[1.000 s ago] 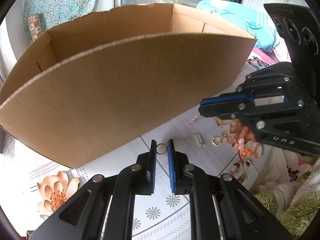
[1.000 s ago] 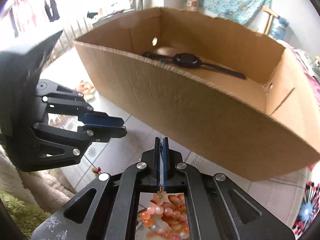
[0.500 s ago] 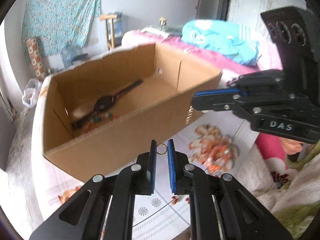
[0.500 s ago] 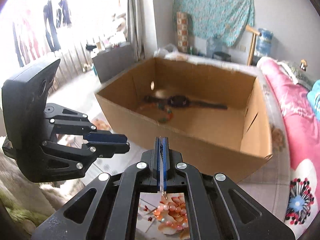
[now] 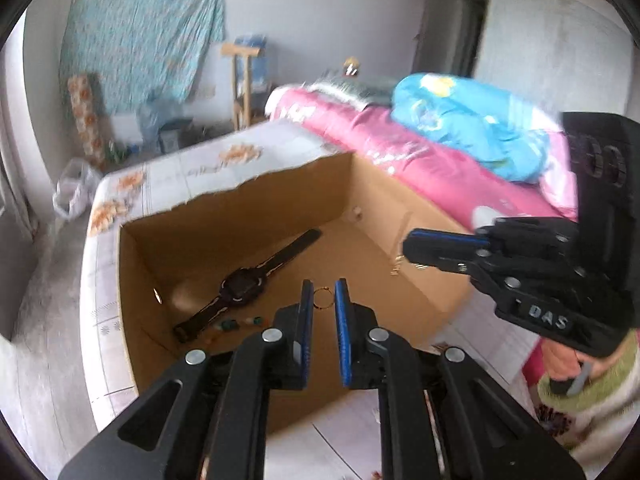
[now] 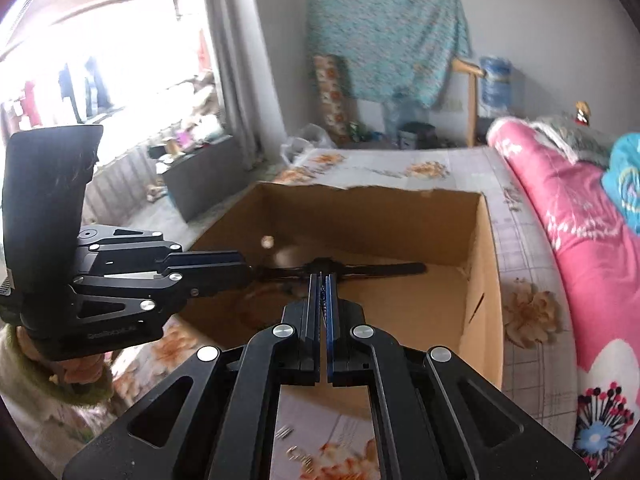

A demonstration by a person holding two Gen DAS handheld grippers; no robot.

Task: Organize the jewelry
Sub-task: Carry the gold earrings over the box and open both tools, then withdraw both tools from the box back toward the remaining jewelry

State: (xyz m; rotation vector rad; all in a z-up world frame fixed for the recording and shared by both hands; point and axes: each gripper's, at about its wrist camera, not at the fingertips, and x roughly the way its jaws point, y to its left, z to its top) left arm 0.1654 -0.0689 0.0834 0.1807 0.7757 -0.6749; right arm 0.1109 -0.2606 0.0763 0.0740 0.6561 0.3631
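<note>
Since a second ago both grippers have risen from the floral surface (image 5: 168, 184) and now hang over the open cardboard box (image 5: 400, 280), whose inside has come into view. The left gripper (image 5: 323, 300) has its jaws clenched on a thin gold ring (image 5: 323, 298), pinched edge to edge between the blue pads above the box floor. The right gripper (image 6: 323, 292) has its jaws pressed almost together on what looks like a fine chain (image 6: 323, 300); in its own view the piece is only a dark thread in the slit, though the left view shows small gold links (image 5: 398, 266) dangling under the fingertips, just inside the box's right wall.

On the box floor lies a black wristwatch (image 5: 244, 288), strap stretched diagonally, with a few small beads (image 5: 240, 323) near its lower end. The near box wall hides part of the floor in both views.

Loose small jewelry bits (image 6: 296, 446) remain on the surface below the right gripper. A pink bedcover (image 5: 420, 168) with a blue bundle (image 5: 472, 124) runs along the right side, well apart from the box, and a teal patterned cloth (image 6: 384, 36) hangs on the far wall.
</note>
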